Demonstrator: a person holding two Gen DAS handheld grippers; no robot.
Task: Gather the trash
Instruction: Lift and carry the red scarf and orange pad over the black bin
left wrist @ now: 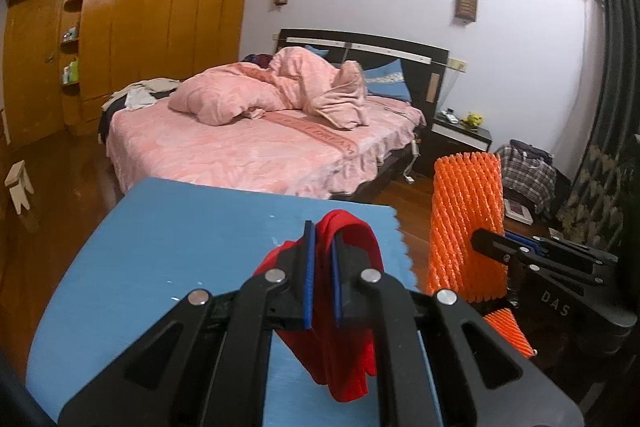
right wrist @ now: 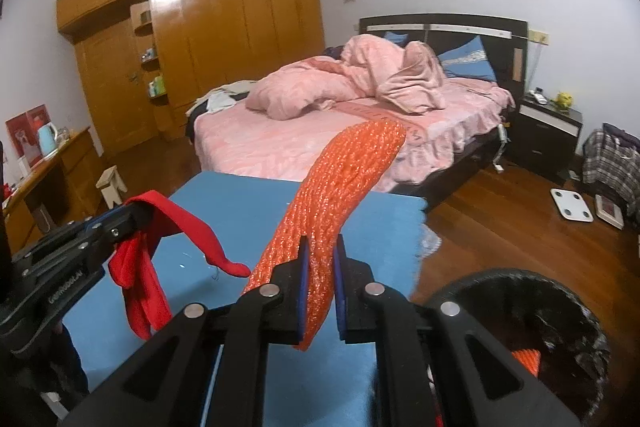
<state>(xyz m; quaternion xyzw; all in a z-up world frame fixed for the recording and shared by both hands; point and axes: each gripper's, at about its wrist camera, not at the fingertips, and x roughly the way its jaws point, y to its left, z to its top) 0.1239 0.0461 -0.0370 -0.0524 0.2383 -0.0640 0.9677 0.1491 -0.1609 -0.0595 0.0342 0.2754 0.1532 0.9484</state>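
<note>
My left gripper [left wrist: 323,239] is shut on a limp red piece of cloth-like trash [left wrist: 352,359], which hangs down between the blue pads above the blue tabletop [left wrist: 180,247]. To its right stands an orange foam net sleeve [left wrist: 466,223], held by my right gripper [left wrist: 492,243]. In the right wrist view my right gripper [right wrist: 320,247] is shut on that orange net [right wrist: 340,183], which sticks up and forward. The left gripper [right wrist: 132,215] appears at the left with the red piece [right wrist: 140,291] dangling. A black-lined trash bin [right wrist: 560,307] sits at lower right with another orange net piece [right wrist: 526,359] inside.
Beyond the blue table [right wrist: 248,211] is a bed with pink bedding [right wrist: 320,139], a dark nightstand [right wrist: 548,131], and a wooden wardrobe [right wrist: 224,23]. A white scale [right wrist: 570,205] and a plaid bag [right wrist: 612,159] lie on the wood floor. A small stool [right wrist: 112,183] stands at left.
</note>
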